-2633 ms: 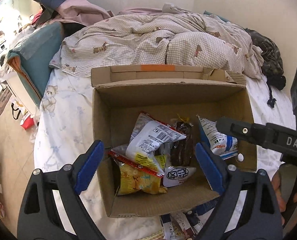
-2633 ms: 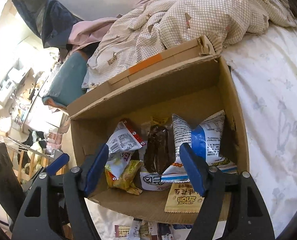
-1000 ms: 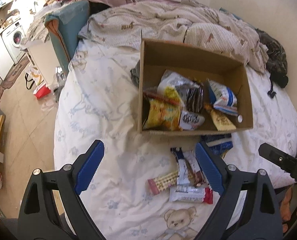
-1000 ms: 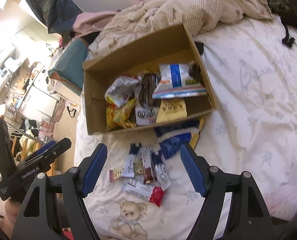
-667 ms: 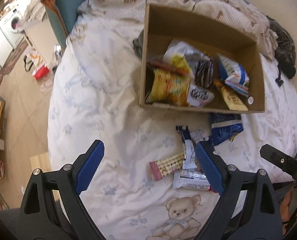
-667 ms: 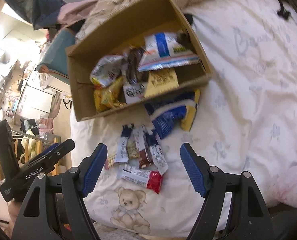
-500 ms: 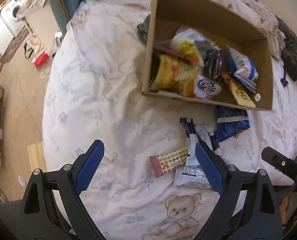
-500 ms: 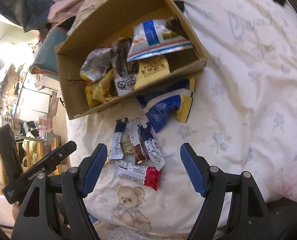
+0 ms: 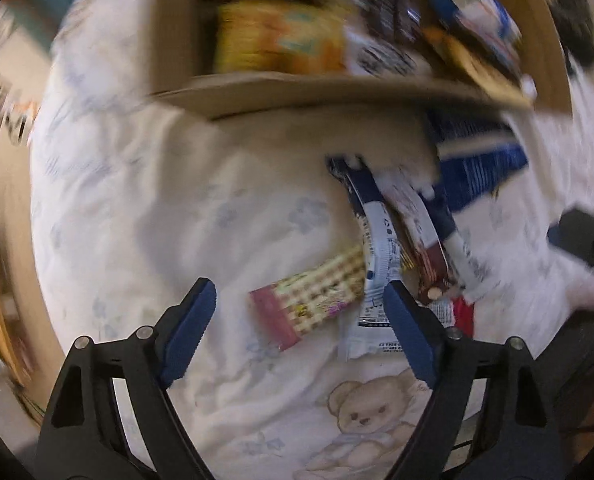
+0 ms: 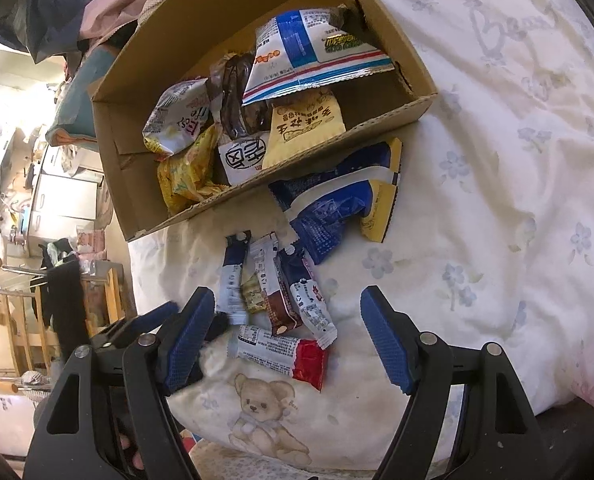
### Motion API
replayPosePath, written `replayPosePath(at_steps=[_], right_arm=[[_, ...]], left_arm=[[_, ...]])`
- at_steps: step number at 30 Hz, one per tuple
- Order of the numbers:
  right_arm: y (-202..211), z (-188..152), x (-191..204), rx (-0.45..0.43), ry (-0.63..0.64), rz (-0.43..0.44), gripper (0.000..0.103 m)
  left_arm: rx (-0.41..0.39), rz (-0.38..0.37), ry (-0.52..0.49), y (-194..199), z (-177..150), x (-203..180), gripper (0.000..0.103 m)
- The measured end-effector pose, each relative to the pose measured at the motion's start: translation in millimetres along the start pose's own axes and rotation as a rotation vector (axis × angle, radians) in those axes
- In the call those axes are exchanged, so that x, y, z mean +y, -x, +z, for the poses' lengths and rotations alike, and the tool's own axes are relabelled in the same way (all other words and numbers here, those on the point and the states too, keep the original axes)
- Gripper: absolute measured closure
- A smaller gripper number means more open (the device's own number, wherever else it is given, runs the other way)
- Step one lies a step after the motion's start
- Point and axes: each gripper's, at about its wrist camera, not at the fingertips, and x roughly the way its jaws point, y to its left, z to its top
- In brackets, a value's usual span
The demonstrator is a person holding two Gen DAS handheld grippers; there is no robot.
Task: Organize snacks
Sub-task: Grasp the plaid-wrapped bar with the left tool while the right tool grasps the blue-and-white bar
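Closing left gripper [image 9: 299, 330] (empty), checked bar [image 9: 311, 302]

Sheet [image 10: 497, 200], white with blue flowers, covers the bed. Teddy-bear print [image 10: 263, 412] lies at the sheet's near edge. Wooden rack [image 10: 13, 320] stands beside the sheet, on the floor.

snack bars [image 10: 275, 300]: loose on bedsheet | cardboard box [image 10: 129, 184]: open, snack-filled
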Motion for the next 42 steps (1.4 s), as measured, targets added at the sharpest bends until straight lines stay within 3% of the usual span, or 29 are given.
replayPosePath(at_steps=[2, 6, 9, 11, 20, 26, 30, 35, 38, 42], right_arm=[[-1, -1, 0, 0.003, 0.005, -0.001, 0.025], [-1, -1, -2, 0.01, 0.001, -0.003, 0.025], [1, 0, -5, 0.007, -0.006, -0.008, 0.025], [2, 1, -7, 0.002, -0.015, -0.011, 0.025], [3, 0, -9, -0.001, -0.021, -0.02, 0.025], [-3, -3, -4, 0.016, 0.017, -0.054, 0.025], [-20, -2, 8, 0.026, 0.095, -0.154, 0.038], [-47, 0, 12, 0.094, 0.138, -0.229, 0.048], [-62, -4, 19, 0.135, 0.172, -0.257, 0.049], [-74, -8, 26, 0.166, 0.231, -0.307, 0.059]], left_arm=[[-0.001, 0.01, -0.077, -7, 2, -13, 0.033], [0.018, 0.004, -0.151, -16, 6, -27, 0.039], [0.048, 0.007, -0.197, -25, 4, -35, 0.06], [0.047, 0.018, -0.204, -24, 2, -37, 0.08], [0.051, -0.066, -0.086, 15, -19, -18, 0.081], [-0.027, -0.082, 0.061, 58, -33, 8, 0.081], [-0.069, -0.093, 0.18, 72, -43, 30, 0.081], [-0.147, -0.043, 0.209, 81, -44, 46, 0.081], [-0.149, -0.045, 0.23, 79, -39, 46, 0.081], [-0.155, -0.051, 0.244, 77, -36, 46, 0.081]])
